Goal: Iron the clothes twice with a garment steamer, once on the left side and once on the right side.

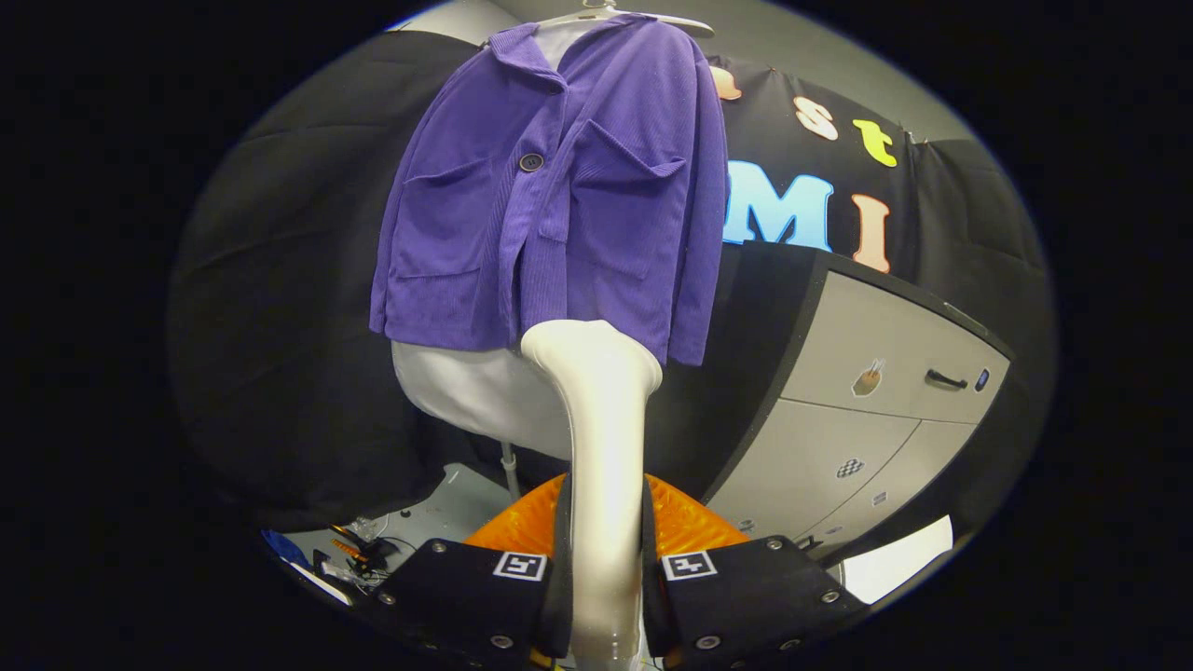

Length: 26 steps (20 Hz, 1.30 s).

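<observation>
A purple corduroy jacket (559, 196) hangs on a white mannequin torso (475, 387) with a hanger at its top, straight ahead of me. My gripper (604, 568) is shut on the white garment steamer (604, 419), both fingers pressing its handle. The steamer's handle rises between the fingers and its head reaches the jacket's bottom hem, near the middle front, slightly right of the button line. I cannot tell whether the head touches the fabric. A dark button (530, 161) sits on the jacket's chest between two pockets.
A grey cabinet (867, 391) with a dark top, drawers and a black handle stands to the right of the mannequin. The mannequin's thin pole (509, 471) goes down to a pale floor. Small tools and cables (359, 550) lie on the floor at the left.
</observation>
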Available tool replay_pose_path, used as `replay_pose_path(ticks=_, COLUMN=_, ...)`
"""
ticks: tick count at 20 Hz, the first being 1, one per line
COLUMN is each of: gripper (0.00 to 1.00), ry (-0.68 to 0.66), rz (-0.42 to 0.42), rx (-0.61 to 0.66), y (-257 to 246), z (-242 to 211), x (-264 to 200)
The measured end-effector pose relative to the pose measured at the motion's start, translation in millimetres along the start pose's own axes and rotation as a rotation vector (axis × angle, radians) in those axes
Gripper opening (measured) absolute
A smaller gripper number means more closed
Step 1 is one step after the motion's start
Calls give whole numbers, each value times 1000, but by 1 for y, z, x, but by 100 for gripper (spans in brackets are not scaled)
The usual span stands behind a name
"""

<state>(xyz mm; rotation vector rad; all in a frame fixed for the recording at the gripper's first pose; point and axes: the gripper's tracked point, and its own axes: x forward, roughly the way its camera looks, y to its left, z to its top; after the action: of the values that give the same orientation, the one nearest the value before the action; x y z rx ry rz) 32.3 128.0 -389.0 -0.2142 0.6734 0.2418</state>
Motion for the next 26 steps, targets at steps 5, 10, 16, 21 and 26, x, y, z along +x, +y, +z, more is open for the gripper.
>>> replay_pose_path(ticks=5, gripper=30, ry=-167, rz=32, rx=43, y=-2, z=67, x=-37)
replay_pose_path(ticks=10, gripper=30, ry=-368, rz=55, rx=66, y=-5, z=160, x=-78)
replay_pose_path(ticks=16, gripper=30, ry=-561, rz=95, rx=80, y=5, z=270, x=-121)
replay_pose_path(ticks=21, gripper=30, ry=-665, rz=129, rx=74, y=19, z=341, x=-137)
replay_pose_path(ticks=26, gripper=30, ry=-719, rz=161, rx=49, y=43, z=395, x=-141)
